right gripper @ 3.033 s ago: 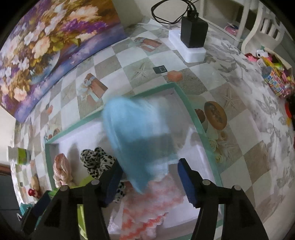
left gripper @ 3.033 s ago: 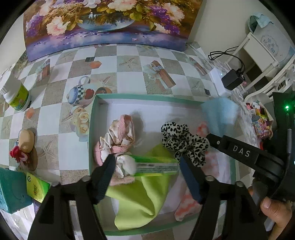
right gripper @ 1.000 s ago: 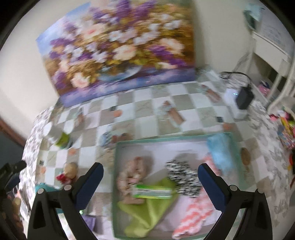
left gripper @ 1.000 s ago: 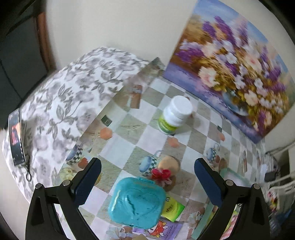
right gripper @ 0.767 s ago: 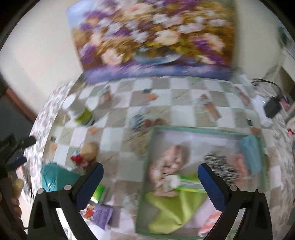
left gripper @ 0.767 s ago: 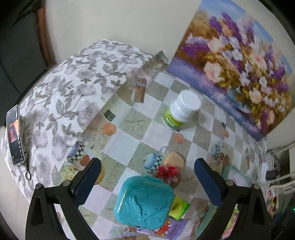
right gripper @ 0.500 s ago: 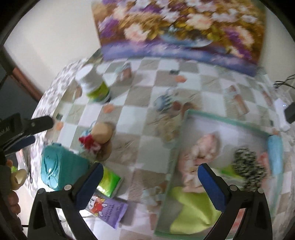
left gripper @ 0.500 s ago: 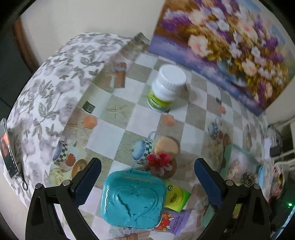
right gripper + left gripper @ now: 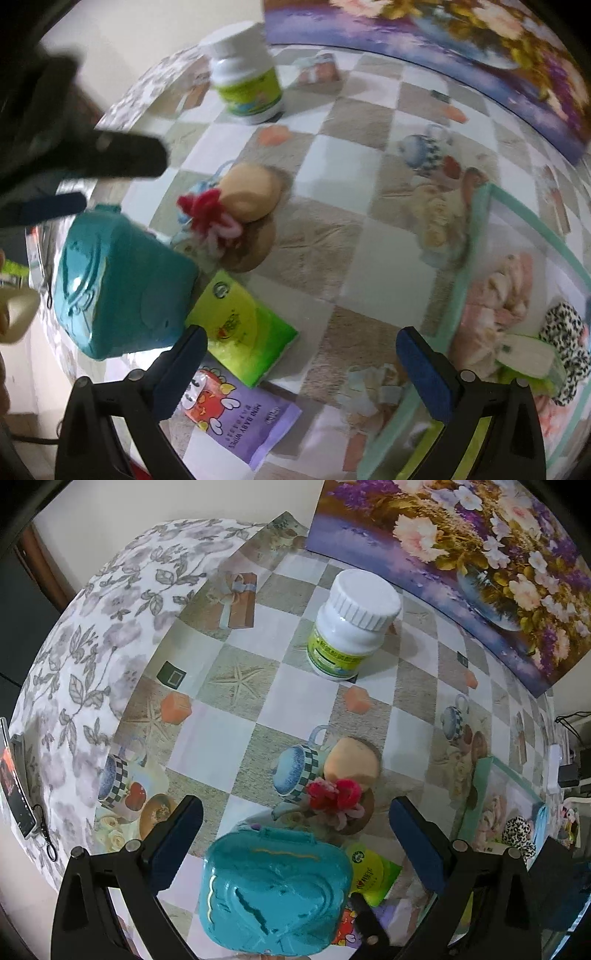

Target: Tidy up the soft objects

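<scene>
A checked surface (image 9: 207, 746) is seen littered with loose things. A teal heart-embossed case (image 9: 273, 893) lies nearest in the left wrist view, directly between the spread fingers of the left tool (image 9: 295, 843), which is held wide apart with nothing gripped. Just beyond the case, a red and pink scrunchie (image 9: 334, 794) rests against a tan sponge-like pad (image 9: 352, 762), and a green packet (image 9: 369, 871) is partly tucked under the case's right edge. A white bottle (image 9: 351, 627) with a green label stands upright further back, near a flower painting (image 9: 480, 546) propped against the wall. The green-rimmed box (image 9: 480, 794) holding the soft items is glimpsed only at the far right edge of this view.

The right tool (image 9: 299, 356) is likewise held open and empty, angled down over the green packet (image 9: 240, 328) and a purple baby-wipes packet (image 9: 236, 417). In this view the box (image 9: 480, 236) is shown more fully at the right, with a pink ruffled cloth (image 9: 495, 295), a leopard-print scrunchie (image 9: 565, 332) and a pale green packet (image 9: 528, 354) inside. The left tool's dark body is seen blurred at upper left, above the teal case (image 9: 118, 288), and part of a hand (image 9: 14, 314) appears at the left edge. The red scrunchie (image 9: 210, 218) lies outside the box, well apart from it.
</scene>
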{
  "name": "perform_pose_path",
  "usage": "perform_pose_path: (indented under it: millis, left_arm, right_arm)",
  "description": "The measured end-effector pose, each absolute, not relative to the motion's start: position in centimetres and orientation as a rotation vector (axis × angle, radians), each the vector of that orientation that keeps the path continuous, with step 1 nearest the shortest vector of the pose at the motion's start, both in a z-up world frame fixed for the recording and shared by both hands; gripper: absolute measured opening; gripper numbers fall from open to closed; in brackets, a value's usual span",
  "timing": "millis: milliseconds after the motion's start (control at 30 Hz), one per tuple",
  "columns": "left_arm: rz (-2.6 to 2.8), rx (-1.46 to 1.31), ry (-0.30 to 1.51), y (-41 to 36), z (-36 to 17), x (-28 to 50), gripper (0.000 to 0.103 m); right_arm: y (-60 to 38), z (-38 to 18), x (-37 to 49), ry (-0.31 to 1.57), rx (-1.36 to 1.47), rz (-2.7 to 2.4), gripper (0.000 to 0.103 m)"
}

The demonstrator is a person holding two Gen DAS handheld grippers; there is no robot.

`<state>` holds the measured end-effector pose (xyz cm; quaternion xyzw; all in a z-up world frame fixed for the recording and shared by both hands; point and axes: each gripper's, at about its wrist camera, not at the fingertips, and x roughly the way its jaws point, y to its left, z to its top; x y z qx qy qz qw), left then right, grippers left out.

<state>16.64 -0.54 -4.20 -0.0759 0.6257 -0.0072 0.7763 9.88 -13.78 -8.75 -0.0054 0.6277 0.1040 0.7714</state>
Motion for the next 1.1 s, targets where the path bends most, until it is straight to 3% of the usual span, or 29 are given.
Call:
perform_pose_path:
  millis: [600, 900, 1100]
  left_arm:
    - [0.000, -0.175, 1.374, -0.1, -5.2, 17.7, 0.101]
    - [-0.083, -0.042, 1.426, -3.2, -5.9, 19.4, 0.100]
    - [-0.122, 0.011, 1.485, -4.2, -6.7, 20.7, 0.099]
  right_arm:
    - [-13.6, -11.2, 10.9, 1.368, -0.021, 0.204, 0.100]
    - [-14.1, -10.4, 10.5, 1.380, -0.046, 0.217, 0.079]
    - [-15.9, -9.7, 11.1, 1.365, 0.005, 0.198, 0.056]
